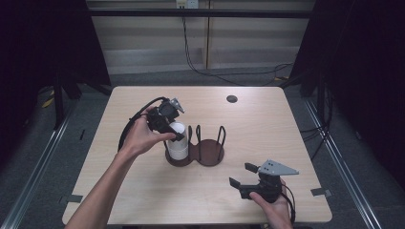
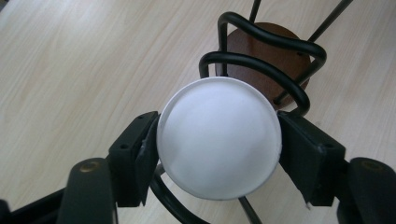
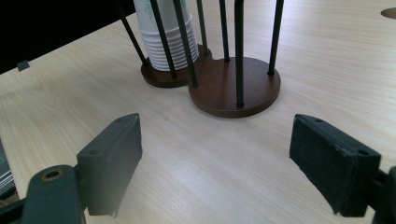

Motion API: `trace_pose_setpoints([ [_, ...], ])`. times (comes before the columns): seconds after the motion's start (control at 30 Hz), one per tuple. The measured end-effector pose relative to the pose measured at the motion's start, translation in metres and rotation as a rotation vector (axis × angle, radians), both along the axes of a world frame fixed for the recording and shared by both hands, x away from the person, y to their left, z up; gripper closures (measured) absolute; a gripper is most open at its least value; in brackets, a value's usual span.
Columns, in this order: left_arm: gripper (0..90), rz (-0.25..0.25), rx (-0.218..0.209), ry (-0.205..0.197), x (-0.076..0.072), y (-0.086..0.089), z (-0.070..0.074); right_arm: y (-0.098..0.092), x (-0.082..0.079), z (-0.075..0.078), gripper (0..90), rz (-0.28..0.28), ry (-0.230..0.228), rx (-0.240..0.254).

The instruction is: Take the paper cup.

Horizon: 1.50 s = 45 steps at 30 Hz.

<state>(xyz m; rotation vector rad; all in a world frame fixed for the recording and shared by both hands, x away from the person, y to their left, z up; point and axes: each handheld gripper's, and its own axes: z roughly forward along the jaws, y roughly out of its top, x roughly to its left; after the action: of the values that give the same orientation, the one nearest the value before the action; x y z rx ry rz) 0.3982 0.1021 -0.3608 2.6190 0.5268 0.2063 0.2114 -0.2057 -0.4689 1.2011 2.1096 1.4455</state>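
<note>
Left gripper (image 2: 219, 149) first: its two black pads sit on opposite sides of the white cup stack (image 2: 219, 149), squeezed right against the rim at left and right, so the jaws are clamped on it. We are looking straight down on the flat white bottom of the top cup, turned upside down. Just beyond those jaws, the black wire loops (image 2: 261, 60) of the cup holder (image 2: 266, 51) curve over its round brown base.

From above, the left gripper (image 1: 175, 135) comes down at an angle onto the cup stack (image 1: 177, 145), which stands in the left ring of the holder (image 1: 207, 152); the ring beside it stands bare.

Now the right gripper (image 3: 233, 163): jaws spread wide, nothing between them but pale wood table (image 3: 210, 186). Ahead of them, past a stretch of tabletop, sits the holder's brown base (image 3: 233, 88), with the ribbed cup stack (image 3: 168, 37) farther back and left behind the black rods.

In the high view, the right gripper (image 1: 241, 176) rests low near the table's near edge, well apart from the holder, its jaws pointing left.
</note>
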Motion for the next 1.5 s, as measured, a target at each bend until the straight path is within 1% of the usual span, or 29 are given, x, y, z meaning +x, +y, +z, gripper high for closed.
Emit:
trace_pose_setpoints([
  [0.07,31.2,-0.006,0.0,0.008,0.0,-0.001,-0.001,0.0,0.0,0.0,16.6,0.004,-0.002,-0.001],
  [0.2,33.8,0.002,0.003,0.01,-0.001,-0.002,-0.001,0.0,0.0,0.0,16.6,0.006,0.0,0.002],
  [0.23,33.9,0.016,-0.011,0.012,-0.001,-0.002,-0.001,0.0,0.0,0.0,16.6,0.005,0.0,0.003],
  [0.37,34.4,0.003,-0.015,0.012,0.0,-0.001,-0.001,0.001,-0.001,0.0,16.6,0.008,-0.001,0.005],
  [0.4,34.5,0.0,-0.016,0.018,0.0,-0.001,-0.001,0.001,-0.001,0.0,16.6,0.008,-0.001,0.006],
  [0.43,34.7,0.009,-0.026,0.021,-0.001,0.0,0.0,0.001,-0.001,0.0,16.6,0.006,0.002,0.007],
  [0.5,34.9,-0.005,-0.032,0.02,0.0,0.001,0.002,0.0,0.0,0.0,16.6,0.006,0.001,0.005],
  [0.53,35.0,0.002,-0.045,0.021,0.0,0.001,0.002,0.0,0.0,0.0,16.6,0.006,0.002,0.006],
  [0.6,35.0,0.017,-0.054,0.024,0.001,0.001,0.003,0.001,0.0,0.0,16.6,0.003,0.0,0.004],
  [0.67,35.1,0.011,-0.051,0.029,0.001,0.002,0.003,0.001,0.0,0.0,16.6,0.005,0.0,0.004],
  [0.73,35.1,0.013,-0.056,0.022,0.001,0.003,0.004,0.001,0.0,0.0,16.6,0.005,-0.002,0.004],
  [0.77,35.1,0.021,-0.066,0.028,0.001,0.004,0.004,0.001,0.0,0.0,16.6,0.002,0.001,0.003],
  [0.83,35.1,0.016,-0.064,0.019,0.001,0.005,0.006,0.0,0.0,0.0,16.6,0.0,0.003,0.007],
  [0.87,35.1,0.023,-0.072,0.014,0.001,0.005,0.006,0.0,0.0,0.0,16.6,-0.001,0.003,0.008],
  [0.9,35.1,0.024,-0.076,0.021,0.002,0.006,0.006,0.0,0.0,0.0,16.6,-0.002,0.005,0.004],
  [0.97,35.1,0.023,-0.076,0.018,0.001,0.006,0.006,0.0,0.0,-0.001,16.3,-0.001,0.013,0.008],
  [1.03,35.1,0.019,-0.075,0.02,0.001,0.006,0.007,0.0,0.0,-0.001,16.3,-0.006,0.012,0.008],
  [1.07,35.2,0.025,-0.076,0.022,0.001,0.006,0.007,-0.001,0.0,0.0,16.3,-0.009,0.014,0.01],
  [1.1,35.1,0.029,-0.067,0.02,0.001,0.006,0.008,-0.001,0.0,0.0,16.3,-0.009,0.014,0.01],
  [1.13,35.1,0.043,-0.072,0.023,0.001,0.006,0.007,-0.001,0.0,-0.001,16.4,-0.011,0.013,0.007],
  [1.17,35.2,0.049,-0.082,0.018,0.001,0.006,0.008,-0.001,0.001,-0.001,16.4,-0.009,0.012,0.008],
  [1.2,35.3,0.039,-0.085,0.025,0.002,0.007,0.009,-0.001,0.001,-0.001,16.3,-0.009,0.013,0.01],
  [1.23,35.3,0.051,-0.096,0.023,0.002,0.006,0.009,0.0,0.0,0.0,16.3,-0.008,0.014,0.01],
  [1.27,35.3,0.047,-0.088,0.017,0.002,0.007,0.01,0.0,0.0,0.0,16.3,-0.004,0.009,0.007],
  [1.3,35.3,0.041,-0.083,0.024,0.002,0.007,0.01,0.0,0.0,-0.001,16.3,-0.005,0.009,0.009],
  [1.33,35.3,0.041,-0.085,0.019,0.002,0.008,0.011,0.0,0.0,-0.001,16.4,-0.006,0.013,0.01],
  [1.4,35.4,0.041,-0.088,0.026,0.003,0.009,0.012,-0.001,0.001,-0.001,16.3,-0.006,0.016,0.01],
  [1.43,35.4,0.053,-0.096,0.026,0.002,0.01,0.012,-0.001,0.001,-0.001,16.3,-0.007,0.016,0.01],
  [1.5,35.4,0.059,-0.102,0.02,0.002,0.01,0.013,-0.001,0.0,-0.001,16.3,-0.007,0.017,0.01],
])
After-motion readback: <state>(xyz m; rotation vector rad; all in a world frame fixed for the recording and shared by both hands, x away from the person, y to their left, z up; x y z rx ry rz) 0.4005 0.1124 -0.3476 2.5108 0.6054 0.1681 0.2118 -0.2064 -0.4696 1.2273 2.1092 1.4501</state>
